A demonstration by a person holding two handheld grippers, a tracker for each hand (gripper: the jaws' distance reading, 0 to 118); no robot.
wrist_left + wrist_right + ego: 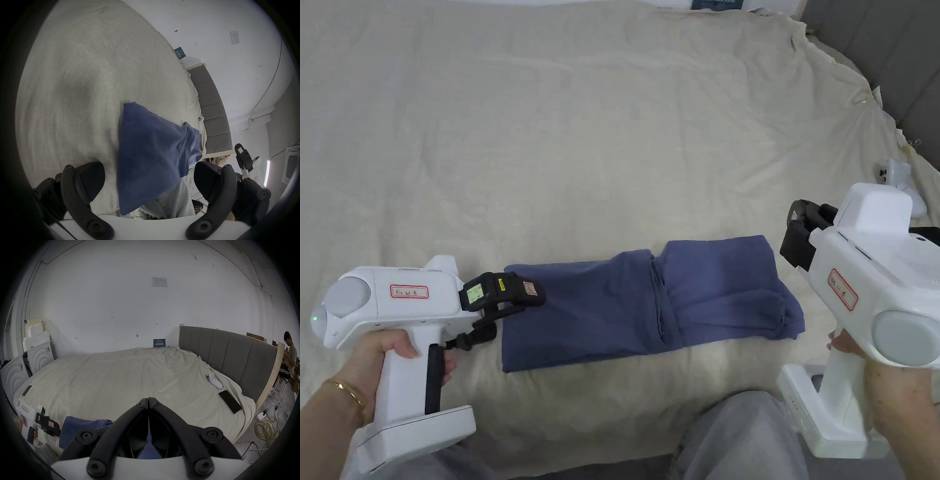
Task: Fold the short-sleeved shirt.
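- Head view: the blue shirt (650,300) lies on the bed (581,137) near its front edge, already folded into a long strip with 1 end lapped over the middle. The left claw (503,306) sits at the strip's left end, just beside or touching the cloth; which of the 2 cannot be told here. The left hand (394,362) holds its handle upright, with the tool pointing right along the strip. The right claw (803,234) hangs above and just beyond the strip's right end, clear of it, with the right hand (862,369) low beside the bed's edge
- Left gripper view: the left claw (149,180) has its 2 jaws spread wide, with the shirt's (149,154) end edge running between them and neither jaw pressing on it. The cloth looks smeared, so the exact contact cannot be told. Risk, as a judgement: closing here could catch only the top layer, so the layers slide apart when lifted and the strip loses its shape
- Right gripper view: the right claw (148,417) has its jaws together with nothing between them and points level across the bed (113,373), above the shirt (84,428); the left claw (53,429) shows far left. Risk: with this claw closed and off the cloth, the right end is unheld, so a pull from the left could drag the whole strip instead of folding it
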